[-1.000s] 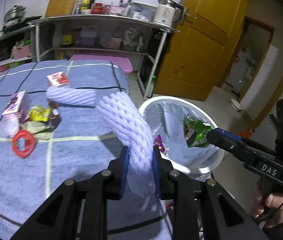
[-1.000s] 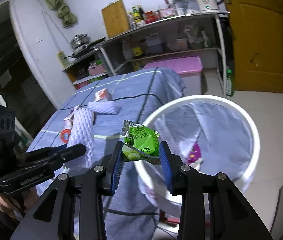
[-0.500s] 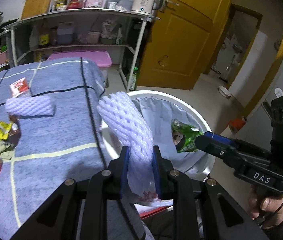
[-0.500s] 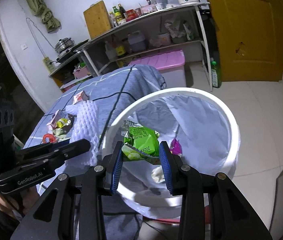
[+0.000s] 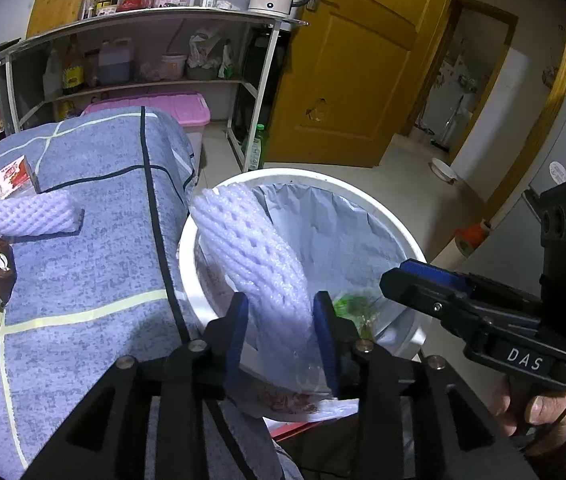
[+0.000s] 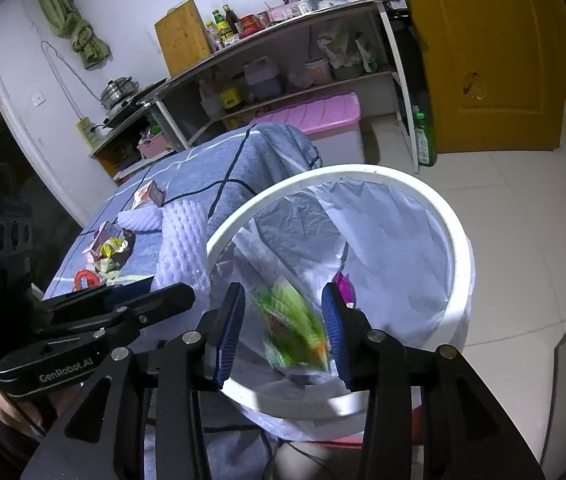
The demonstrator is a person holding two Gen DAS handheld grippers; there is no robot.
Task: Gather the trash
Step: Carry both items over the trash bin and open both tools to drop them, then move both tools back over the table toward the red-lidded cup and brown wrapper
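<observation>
The right tool [image 6: 283, 320] has spread, so the green wrapper [image 6: 293, 326] (blurred) drops into the bin [image 6: 457, 236]; the left tool [image 5: 281, 330] still pinches the foam net [image 5: 251, 252] over the rim, next to release.

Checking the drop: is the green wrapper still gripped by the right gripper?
No. The right gripper is open; the green wrapper is blurred, loose between its fingers, above the bin.

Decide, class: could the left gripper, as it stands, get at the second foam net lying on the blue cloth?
Probably not yet. The left gripper is shut on a foam sleeve over the bin. The second foam net lies uncovered, so the path is free once it lets go.
</observation>
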